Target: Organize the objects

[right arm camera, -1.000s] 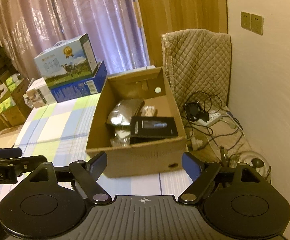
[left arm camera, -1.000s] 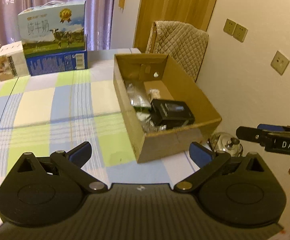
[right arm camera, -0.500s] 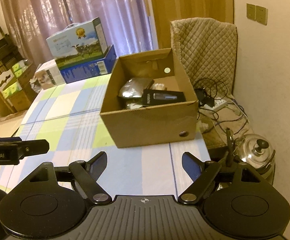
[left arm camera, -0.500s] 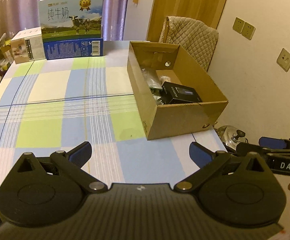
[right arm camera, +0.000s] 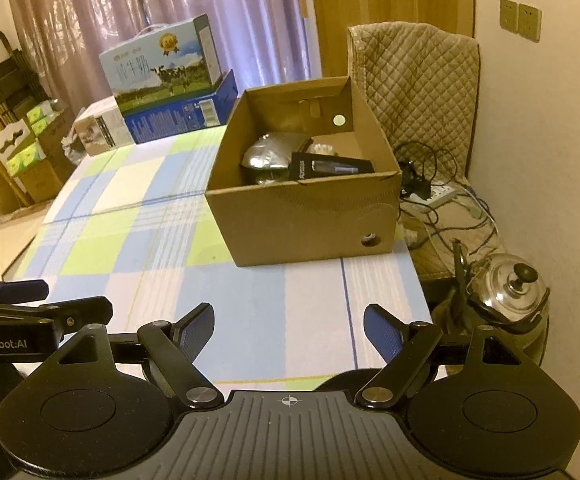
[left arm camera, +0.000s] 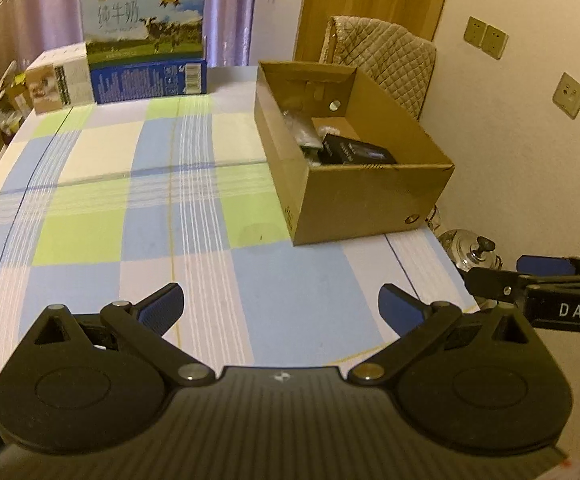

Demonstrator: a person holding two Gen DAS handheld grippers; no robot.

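Checked cloth in blue, green and white covers the table (left arm camera: 137, 208). Left wrist view: the left gripper (left arm camera: 279, 310) hangs above the near edge of the table with its blue-padded fingers (left arm camera: 161, 306) spread wide and nothing between them. An open cardboard box (left arm camera: 366, 200) stands on the far right part of the table; a flat black box (left arm camera: 354, 152) lies inside it, leaning on crumpled wrapping toward the near wall. Two milk cartons (left arm camera: 145, 52), one stacked on the other, stand at the far edge, with a small white carton (left arm camera: 55, 82) just beside them. At the right edge of the picture the right gripper (left arm camera: 530, 280) shows side-on, off the table's edge.

Right wrist view: the right gripper (right arm camera: 290, 334) is likewise wide open and empty above the near table edge. The cardboard box (right arm camera: 306, 216) sits ahead; inside it the black box (right arm camera: 330, 168) rests beside a silver foil pouch (right arm camera: 269, 152). A steel kettle (right arm camera: 508, 292) stands on the floor to the right, below table level. The left gripper (right arm camera: 41, 308) enters at the left edge.
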